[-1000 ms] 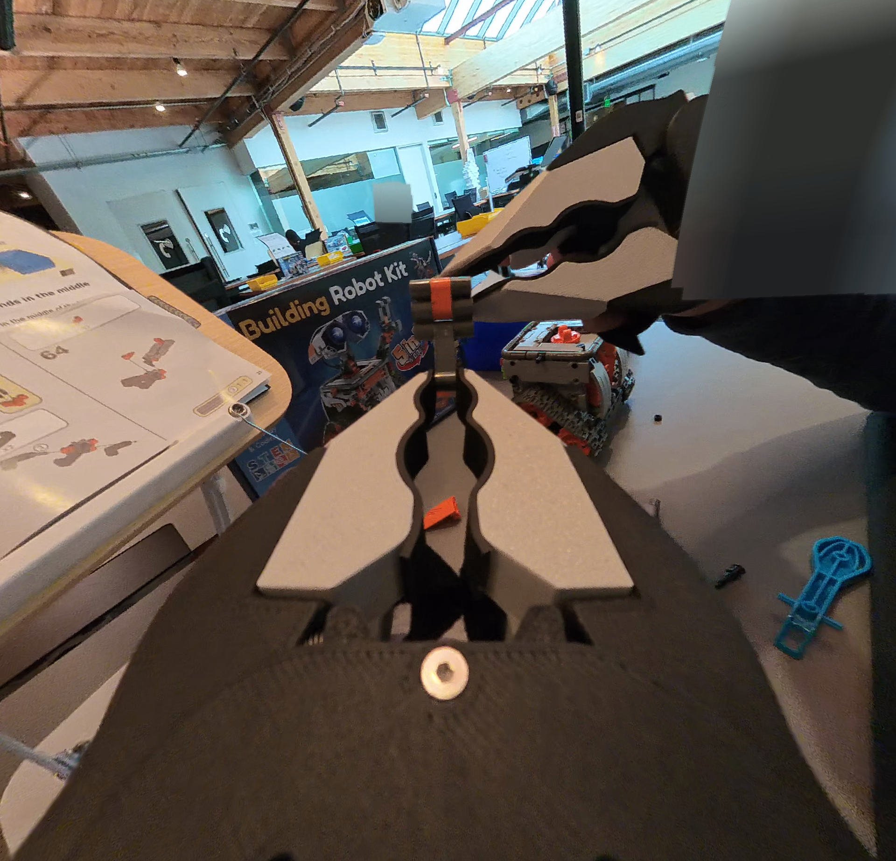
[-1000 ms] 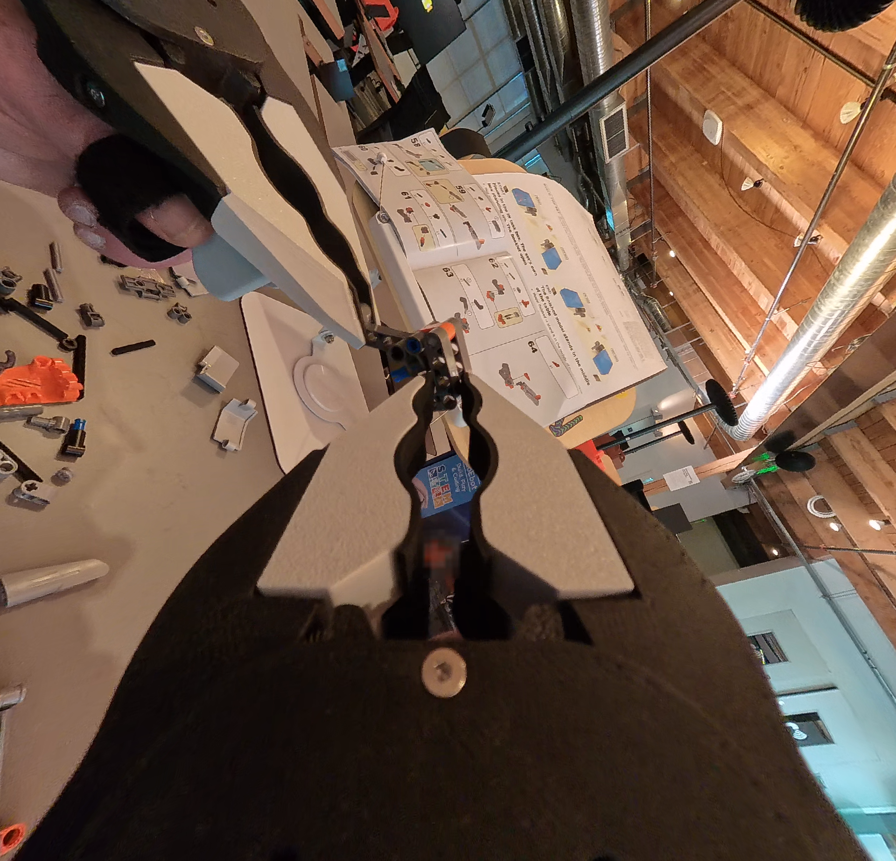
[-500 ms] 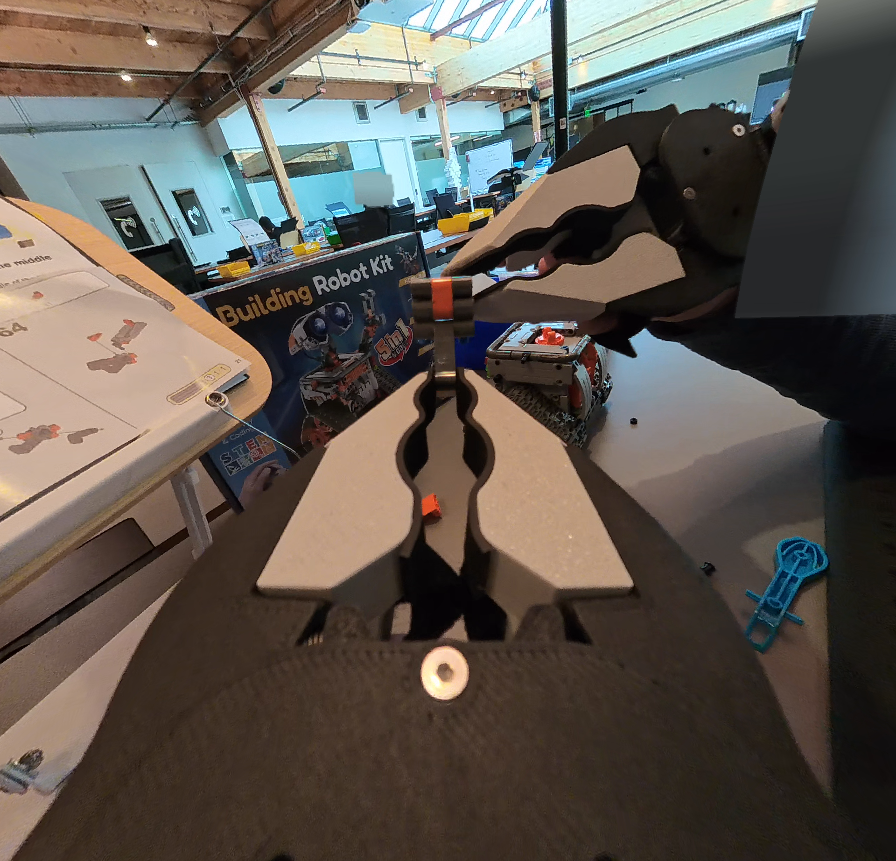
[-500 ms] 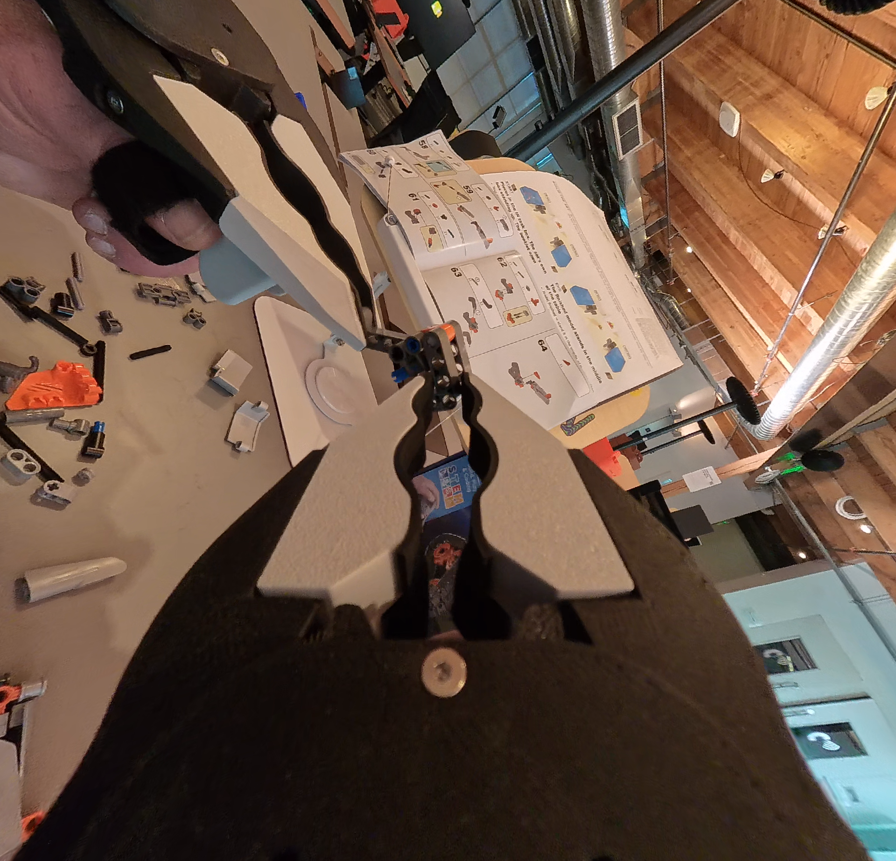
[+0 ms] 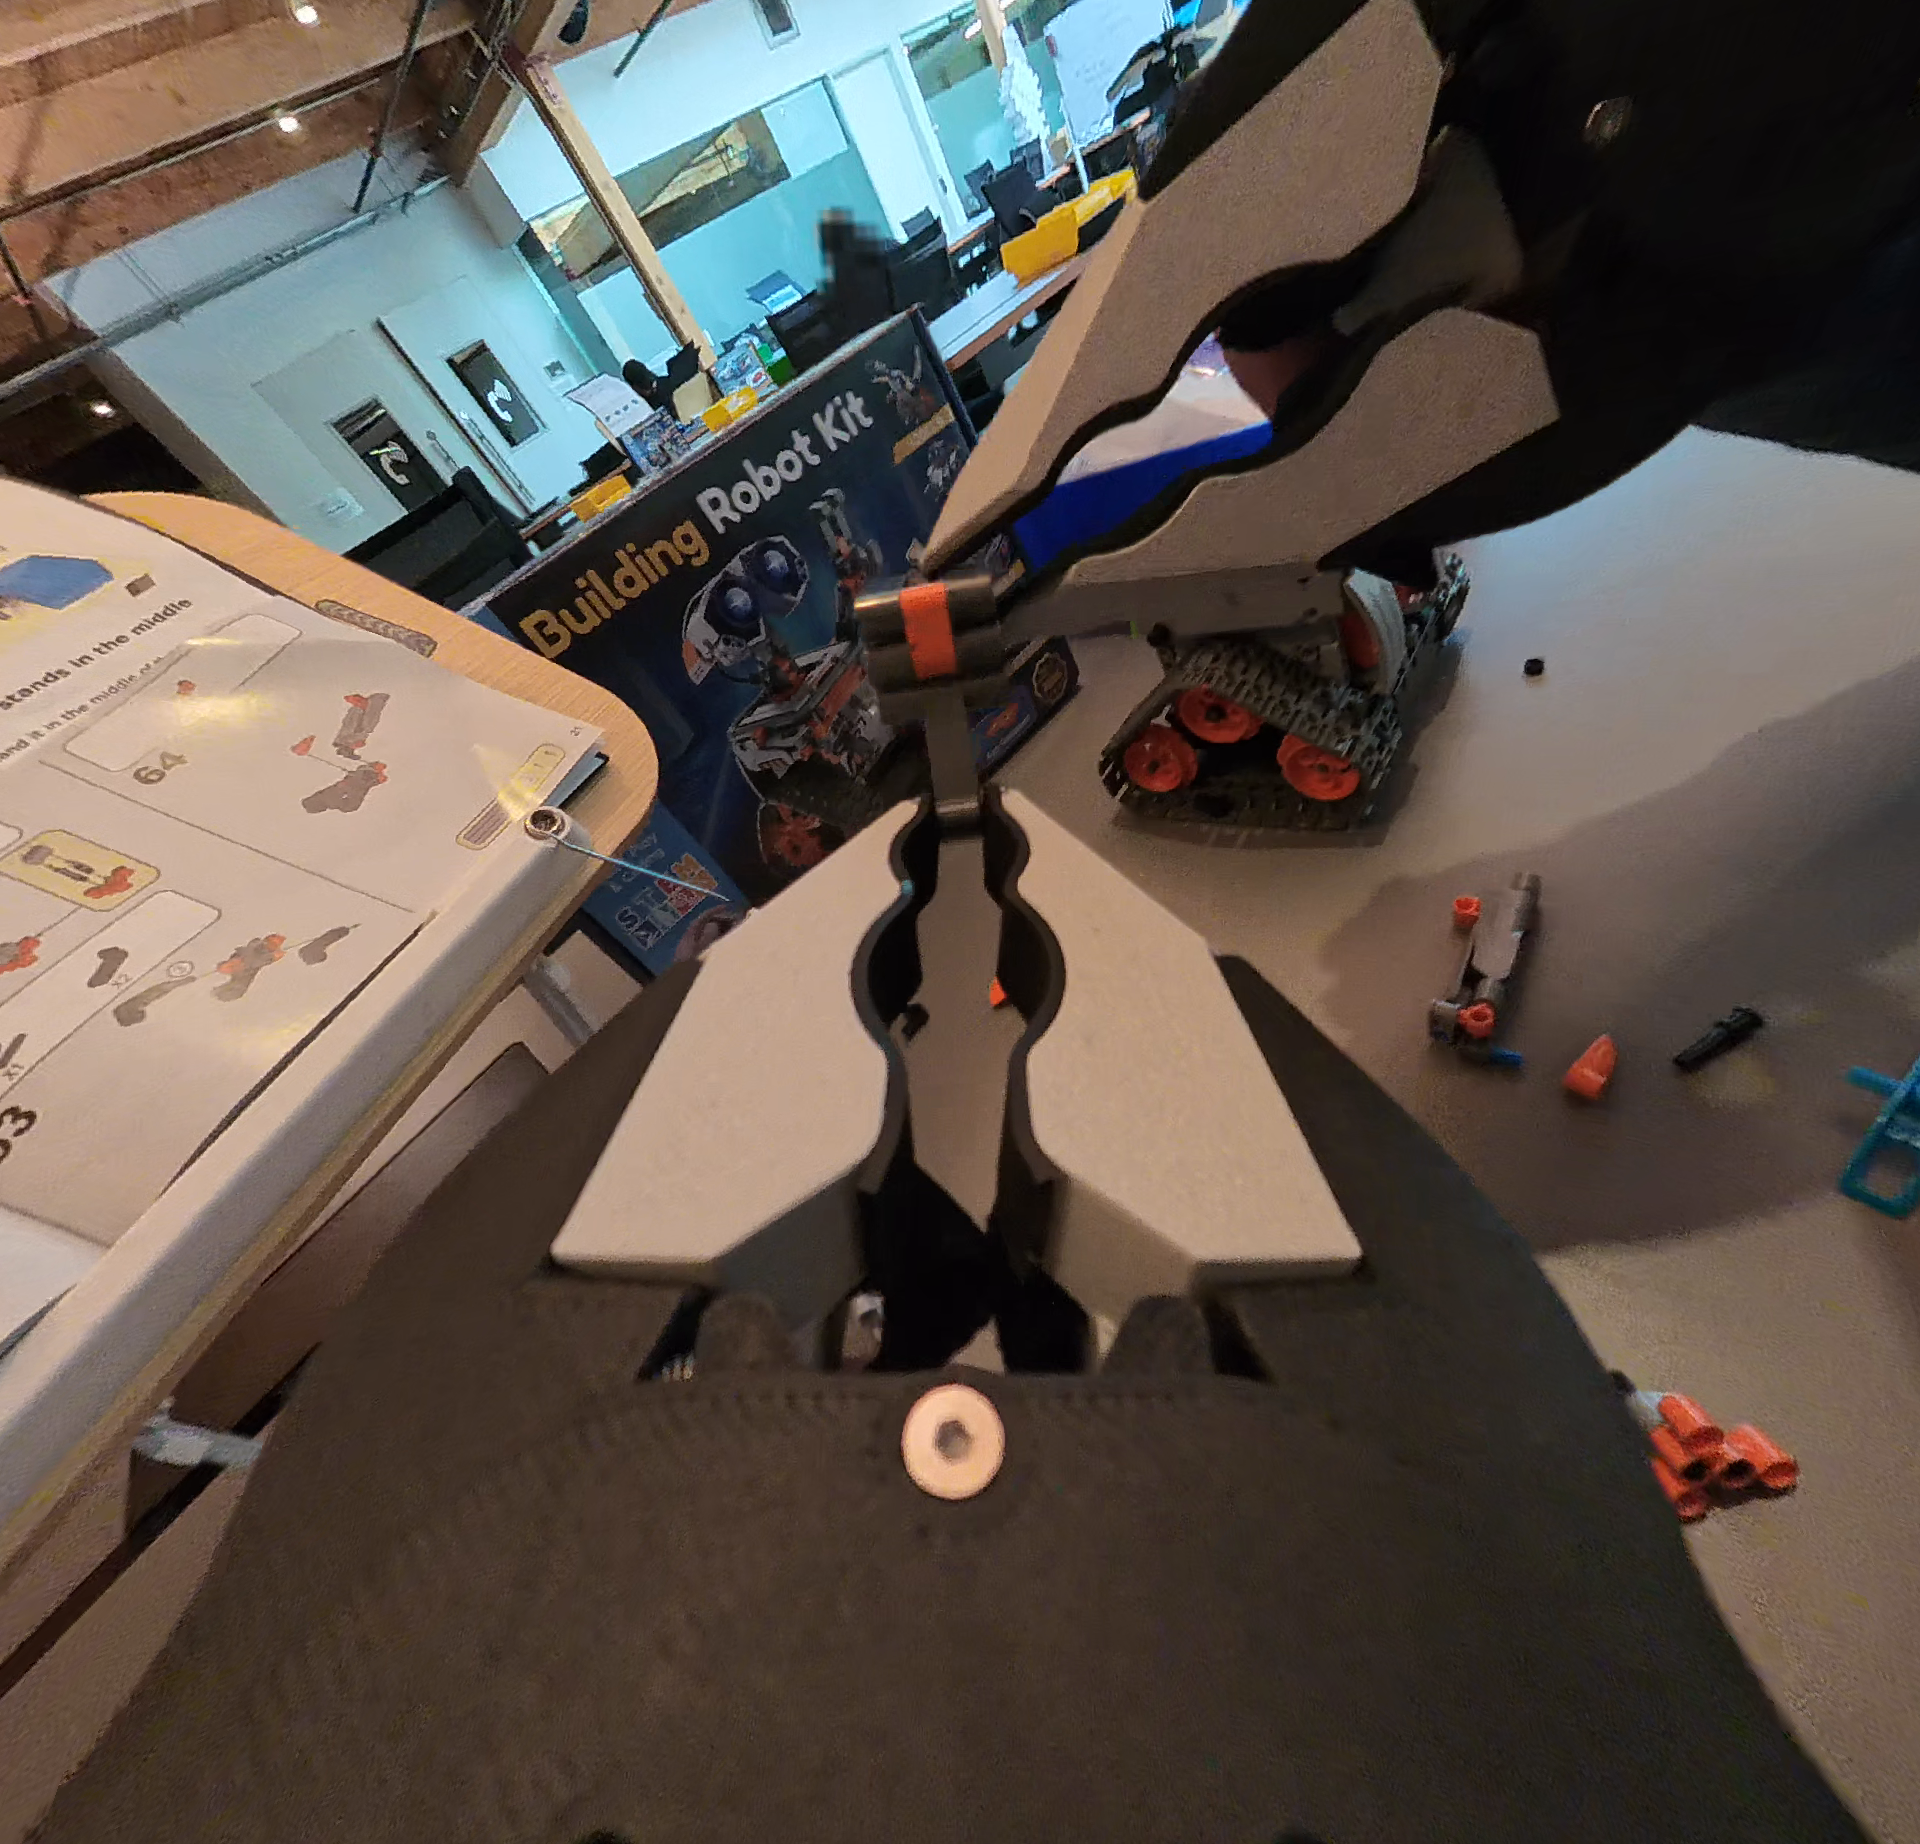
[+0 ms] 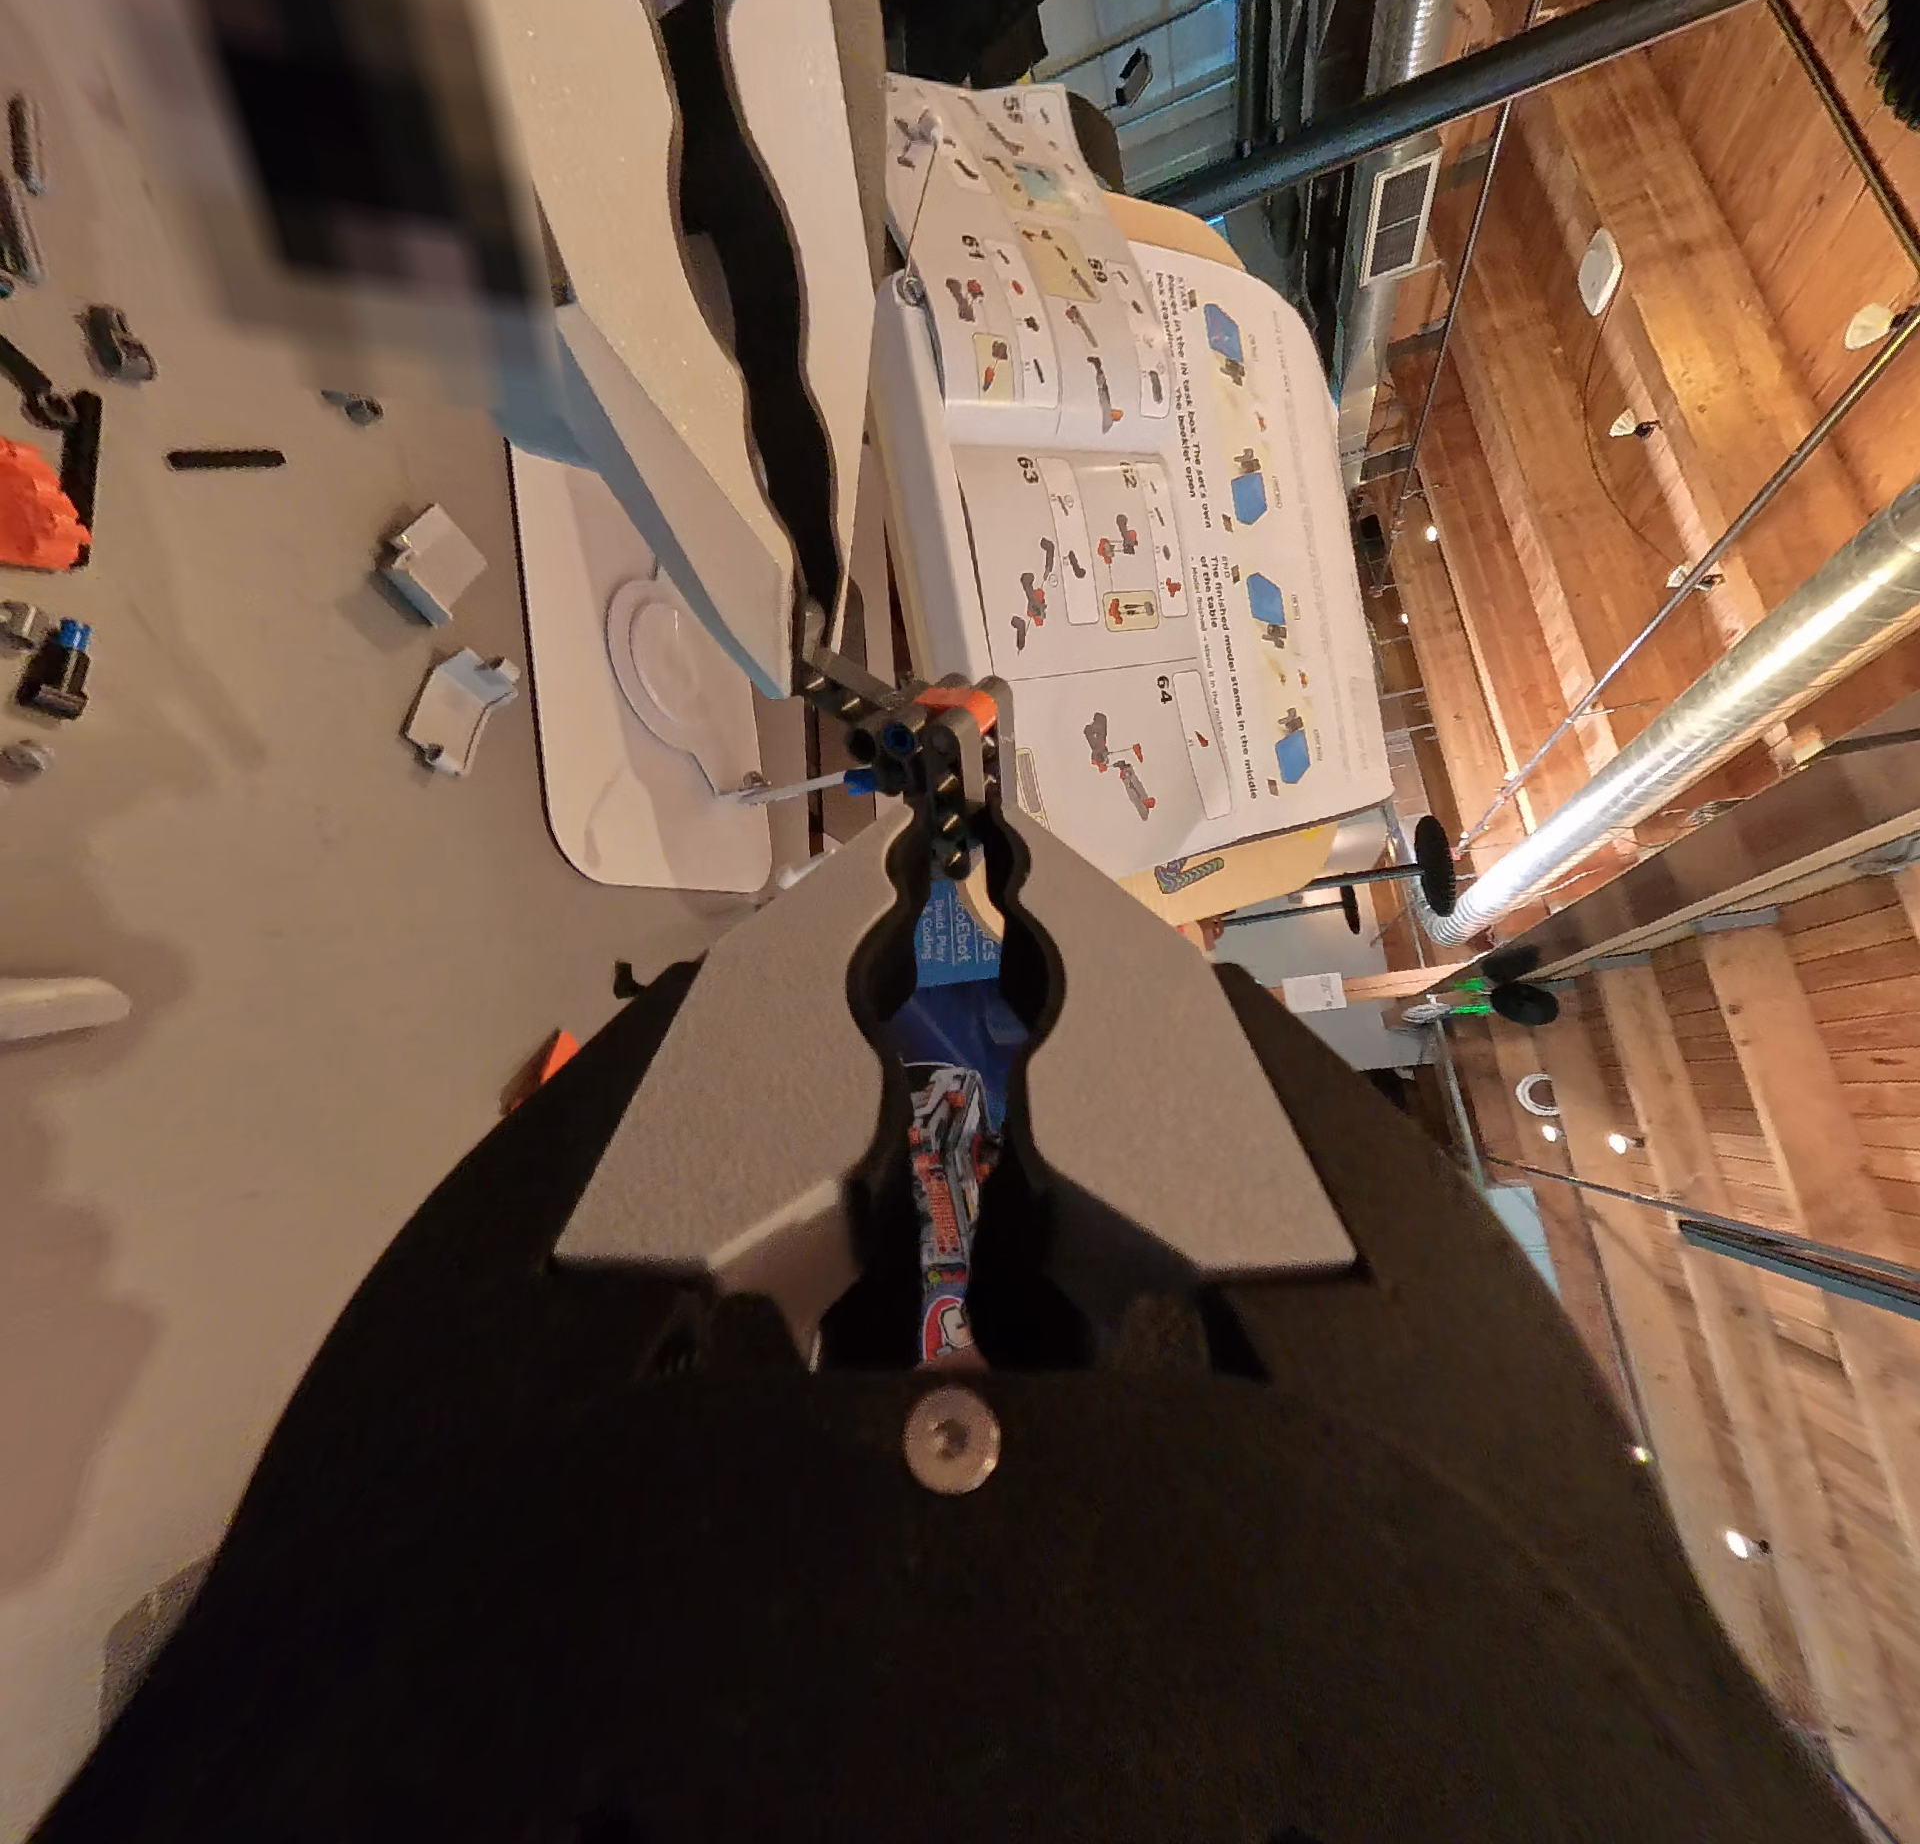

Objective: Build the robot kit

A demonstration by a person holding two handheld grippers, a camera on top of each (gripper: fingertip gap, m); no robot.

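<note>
Behind our assembly [image 5: 935, 651] stands the booklet [image 5: 208, 838] on its stand, with the kit box [image 5: 727, 589] and tracked model [image 5: 1278, 734] near it. Our left gripper [image 5: 951, 823] pinches the assembly's grey beam; our right gripper [image 6: 956, 844] pinches its crosspiece. We judge both should hold firm and square, so the small joint does not twist.
</note>
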